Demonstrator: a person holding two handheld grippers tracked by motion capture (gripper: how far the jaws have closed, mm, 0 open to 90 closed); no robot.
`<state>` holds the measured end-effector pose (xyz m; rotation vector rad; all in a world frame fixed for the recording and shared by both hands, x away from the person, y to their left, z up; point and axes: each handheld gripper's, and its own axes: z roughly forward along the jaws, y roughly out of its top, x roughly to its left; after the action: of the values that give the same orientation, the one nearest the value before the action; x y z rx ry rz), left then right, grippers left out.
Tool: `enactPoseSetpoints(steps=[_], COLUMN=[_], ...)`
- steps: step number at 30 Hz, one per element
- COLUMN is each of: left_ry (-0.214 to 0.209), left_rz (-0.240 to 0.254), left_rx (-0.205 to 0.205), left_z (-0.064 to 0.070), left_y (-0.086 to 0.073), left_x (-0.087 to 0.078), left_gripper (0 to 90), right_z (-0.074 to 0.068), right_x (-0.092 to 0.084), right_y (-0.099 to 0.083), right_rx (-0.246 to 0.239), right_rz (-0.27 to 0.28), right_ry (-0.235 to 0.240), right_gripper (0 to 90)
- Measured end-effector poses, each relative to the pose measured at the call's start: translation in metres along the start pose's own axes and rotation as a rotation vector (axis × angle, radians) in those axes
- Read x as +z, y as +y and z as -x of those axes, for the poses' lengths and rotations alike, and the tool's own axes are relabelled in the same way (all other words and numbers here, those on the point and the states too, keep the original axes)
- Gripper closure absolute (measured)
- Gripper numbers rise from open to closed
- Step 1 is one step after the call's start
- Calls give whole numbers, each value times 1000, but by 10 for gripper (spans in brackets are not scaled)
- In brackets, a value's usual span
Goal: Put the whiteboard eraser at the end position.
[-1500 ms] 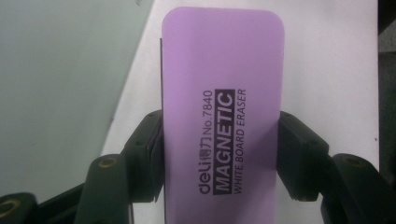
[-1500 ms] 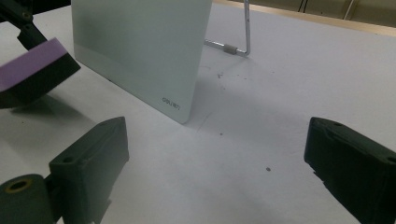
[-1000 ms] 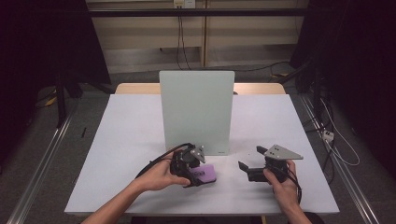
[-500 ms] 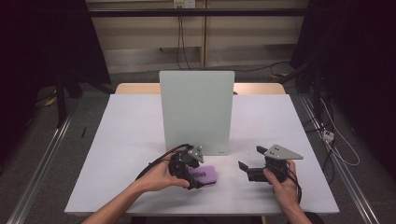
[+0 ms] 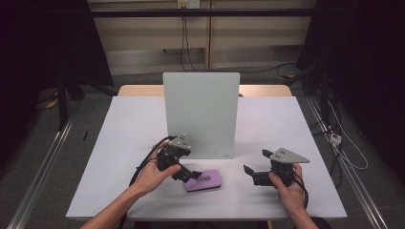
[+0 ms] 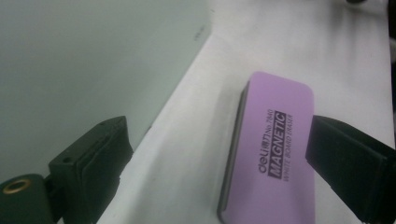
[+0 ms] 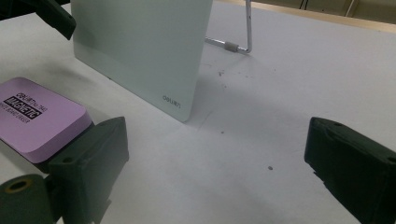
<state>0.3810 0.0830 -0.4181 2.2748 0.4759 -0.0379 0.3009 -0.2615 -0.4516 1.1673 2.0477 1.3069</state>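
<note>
A purple magnetic whiteboard eraser (image 5: 204, 180) lies flat on the white table (image 5: 129, 129), just in front of the upright whiteboard (image 5: 200, 112). My left gripper (image 5: 187, 173) sits at its left end. In the left gripper view the eraser (image 6: 275, 144) lies between the jaws, nearer the right-hand one; the left gripper (image 6: 219, 163) has just been opening and its pads do not press on it. My right gripper (image 5: 252, 172) rests open to the right of the eraser, with bare table between its jaws. The right gripper view has the eraser (image 7: 37, 116) at far left of the right gripper (image 7: 215, 163).
The pale green whiteboard (image 7: 140, 46) stands on a wire stand (image 7: 243, 32) at mid-table. A black jaw of the left gripper (image 7: 51, 14) juts in at top left of the right gripper view. Dark floor and cables surround the table.
The left gripper's jaws have opened and let go of the eraser, which now lies flat. The left hand has drawn back a little to the left. The right hand has kept still.
</note>
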Motion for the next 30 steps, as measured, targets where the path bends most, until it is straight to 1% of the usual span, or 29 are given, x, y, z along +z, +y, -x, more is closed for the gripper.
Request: enactPoseSetpoints(steps=[3, 4, 6, 7, 8, 9, 10, 11, 12, 13, 16, 17, 19, 22, 24, 25, 27, 28, 30], left_ry=[43, 79, 149, 172, 178, 187, 210, 222, 245, 243, 275, 291, 303, 319, 322, 329, 340, 345, 374], left_rz=[41, 45, 39, 40, 55, 58, 62, 71, 88, 105, 141, 148, 172, 187, 203, 198, 204, 198, 205], left_rx=[-32, -47, -54, -62, -70, -68, -69, -62, -62, -66, -78, -83, -100, -117, -123, -121, -125, -123, -137], left_z=[-5, -6, -7, -8, -8, -9, -8, -8, -8, -8, -7, -7, -8, -8, -9, -9, -9, -9, -9], left_y=[-8, -10, -14, -17, -19, -21, -23, -25, -27, -30, -37, -39, -45, -52, -58, -59, -64, -66, -71], left_x=[-9, -12, -15, -17, -19, -21, -24, -27, -29, -32, -41, -44, -49, -56, -60, -62, -66, -68, -72], left_gripper=[66, 66, 70, 71, 73, 78, 83, 84, 86, 83, 82, 80, 78, 78, 78, 78, 78, 78, 79], right_z=[0, 0, 0, 0, -1, -1, -1, -1, -1, -1, -1, -1, -1, -2, -2, -1, -2, -2, -2], right_x=[0, 0, 0, -1, -1, -1, -1, -1, -1, -1, -2, -2, -2, -3, -3, -3, -4, -4, -4], right_y=[0, 0, -1, -1, -1, -1, -1, -1, -1, -1, -2, -2, -2, -2, -2, -2, -3, -3, -3], right_rx=[0, 1, 3, 5, 7, 7, 7, 7, 6, 5, 5, 3, 4, 6, 8, 8, 10, 11, 10], right_rz=[-2, -3, -4, -6, -6, -7, -7, -9, -9, -8, -5, -5, -5, -7, -9, -8, -11, -11, -10], right_ry=[-1, -1, -3, -4, -4, -1, 0, 0, -1, -1, -4, -5, -7, -7, -9, -11, -13, -14, -16], right_gripper=[65, 65, 64, 64, 65, 64, 64, 64, 64, 64, 64, 64, 64, 64, 64, 64, 64, 64, 64])
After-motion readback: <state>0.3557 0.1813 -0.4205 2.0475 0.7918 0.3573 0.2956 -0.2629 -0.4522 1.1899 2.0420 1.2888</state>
